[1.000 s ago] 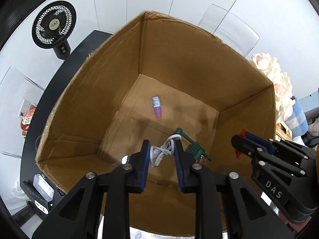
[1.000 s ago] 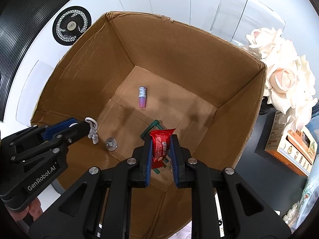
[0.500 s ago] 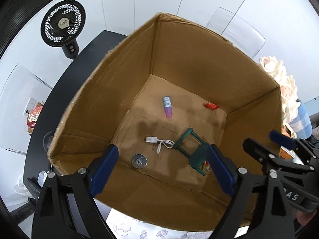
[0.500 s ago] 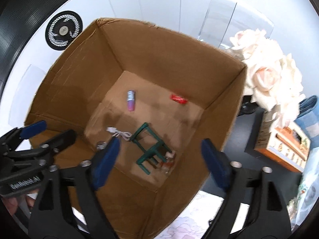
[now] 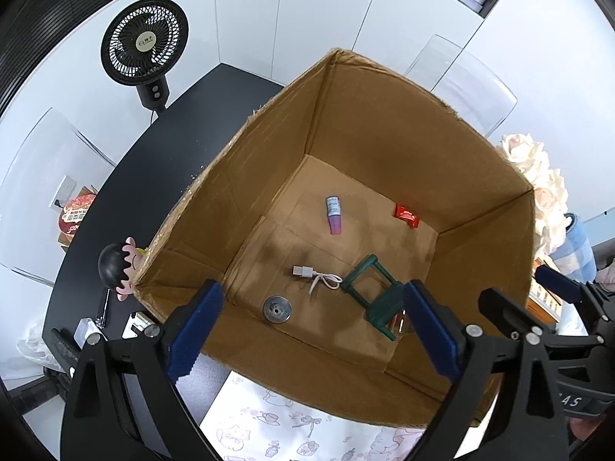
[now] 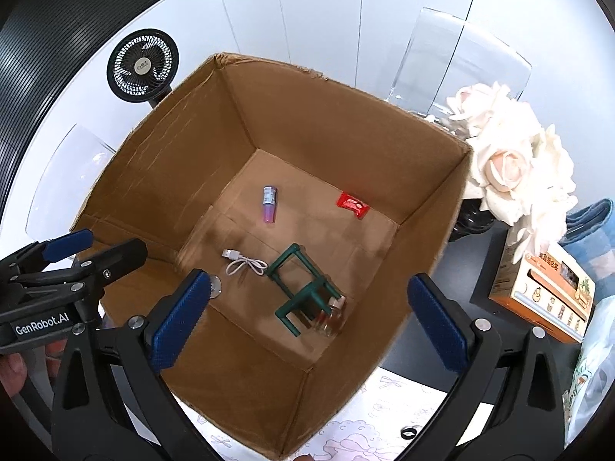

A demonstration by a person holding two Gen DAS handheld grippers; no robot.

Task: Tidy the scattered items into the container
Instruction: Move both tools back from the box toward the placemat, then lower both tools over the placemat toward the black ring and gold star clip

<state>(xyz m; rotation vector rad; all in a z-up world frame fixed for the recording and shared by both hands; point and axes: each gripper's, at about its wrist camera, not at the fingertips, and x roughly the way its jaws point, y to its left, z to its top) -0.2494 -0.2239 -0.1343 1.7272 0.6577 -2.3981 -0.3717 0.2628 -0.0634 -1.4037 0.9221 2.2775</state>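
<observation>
Left tool [image 5: 307,330] is hovering above the near rim of the open brown cardboard box [image 5: 265,161], blue-padded jaws spread wide, gripping nothing. Right tool [image 6: 307,319] is hanging over the same box from the other side, jaws likewise spread and empty.

Items are lying on the box floor, well below both tools:
- pink-and-white small tube [image 5: 333,215], mid-floor, long axis running roughly toward the far wall, pink end nearer the tools
- red foil snack packet [image 6: 351,204], lying flat close to the far right wall, apart from the rest
- white USB cable [image 5: 317,278], loosely coiled, plug end pointing left
- dark green miniature chair [image 6: 301,288], tipped on its side just right of the cable, legs pointing toward the near wall
- small clear glass jar [image 6: 330,317], touching the chair's near end, blurred
- round silver metal disc [image 5: 276,309], lying flat near the near wall, left of the cable

Box walls are standing tall on all four sides; floor centre and far left corner are sitting bare. Box is resting on a black tabletop [image 5: 161,153] with a patterned white sheet [image 5: 292,430] under its near edge. Cream artificial roses [image 6: 511,161] are crowding the right wall outside. Black desk fan [image 5: 145,48] is standing well behind the left wall.
</observation>
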